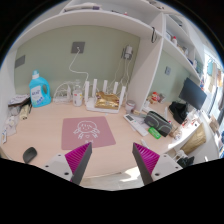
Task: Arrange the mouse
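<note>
A small dark mouse (30, 154) lies on the beige desk (112, 140), to the left of my gripper and apart from it. A pink mouse mat (89, 131) with a white drawing lies flat in the middle of the desk, just beyond my fingers. My gripper (112, 164) hangs above the desk's near part. Its two magenta-padded fingers (78, 160) stand wide apart with nothing between them but bare desk.
A blue detergent bottle (40, 90) stands at the back left. White bottles and a router (104, 99) line the back wall. A keyboard (137, 124), a black device (158, 122) and a monitor (192, 96) crowd the right side. Shelves (160, 40) hang above.
</note>
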`<state>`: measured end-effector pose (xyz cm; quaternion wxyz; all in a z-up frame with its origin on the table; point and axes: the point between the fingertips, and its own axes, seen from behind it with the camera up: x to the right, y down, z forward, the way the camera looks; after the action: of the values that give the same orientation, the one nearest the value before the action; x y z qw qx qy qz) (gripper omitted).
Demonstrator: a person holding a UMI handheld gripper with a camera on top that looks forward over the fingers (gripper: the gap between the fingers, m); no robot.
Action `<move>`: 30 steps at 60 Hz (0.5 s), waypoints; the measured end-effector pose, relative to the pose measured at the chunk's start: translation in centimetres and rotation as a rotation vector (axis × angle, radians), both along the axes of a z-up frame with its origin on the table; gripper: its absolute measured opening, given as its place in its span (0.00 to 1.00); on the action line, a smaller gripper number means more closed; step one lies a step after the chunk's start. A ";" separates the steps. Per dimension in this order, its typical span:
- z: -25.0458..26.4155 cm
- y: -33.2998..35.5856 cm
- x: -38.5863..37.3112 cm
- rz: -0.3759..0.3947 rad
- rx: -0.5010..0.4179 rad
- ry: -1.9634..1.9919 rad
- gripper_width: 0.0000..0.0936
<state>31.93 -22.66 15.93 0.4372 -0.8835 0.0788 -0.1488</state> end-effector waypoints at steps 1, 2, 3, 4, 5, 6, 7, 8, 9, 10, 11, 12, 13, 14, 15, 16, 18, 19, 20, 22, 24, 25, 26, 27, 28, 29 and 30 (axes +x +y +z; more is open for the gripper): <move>0.0 -0.2 0.1 0.001 -0.003 -0.003 0.91; -0.1 -0.3 0.0 0.000 -0.005 -0.005 0.91; -0.1 -0.4 -0.1 -0.001 -0.008 -0.007 0.91; -0.2 -0.6 -0.1 -0.002 -0.010 -0.009 0.91; -0.3 -0.7 -0.3 -0.004 -0.013 -0.011 0.91; -0.4 -0.9 -0.4 -0.006 -0.016 -0.012 0.91; -0.5 -1.0 -0.6 -0.009 -0.020 -0.013 0.91; -0.7 -1.2 -0.8 -0.011 -0.023 -0.014 0.91; -0.8 -1.4 -1.0 -0.013 -0.026 -0.014 0.91; -0.9 -1.7 -1.3 -0.014 -0.029 -0.014 0.91; -1.1 -1.8 -1.3 -0.015 -0.030 -0.012 0.91; -1.3 -2.0 -1.7 -0.018 -0.033 -0.011 0.91; -1.6 -2.3 -2.1 -0.020 -0.037 -0.009 0.91; -1.8 -2.7 -2.5 -0.021 -0.042 -0.006 0.91; -2.1 -3.1 -3.0 -0.022 -0.048 -0.002 0.91; -2.4 -3.4 -3.5 -0.021 -0.053 0.001 0.91; -3.1 -4.1 -4.7 -0.017 -0.060 0.009 0.91; -3.5 -4.5 -5.3 -0.015 -0.065 0.014 0.91; -4.0 -4.9 -6.1 -0.013 -0.070 0.019 0.91; -4.9 -5.7 -7.8 -0.004 -0.083 0.032 0.91; -5.9 -6.4 -9.8 0.008 -0.096 0.050 0.91; -6.5 -6.8 -10.9 0.015 -0.103 0.061 0.91; -7.0 -7.1 -12.0 0.023 -0.108 0.072 0.91; -7.5 -7.3 -13.2 0.032 -0.113 0.084 0.91; -7.9 -7.6 -14.4 0.041 -0.116 0.097 0.91; -8.3 -7.7 -15.7 0.052 -0.118 0.110 0.91; -8.7 -7.8 -16.9 0.064 -0.118 0.122 0.91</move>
<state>15.01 -30.42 7.22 0.3835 -0.9171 0.0680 -0.0850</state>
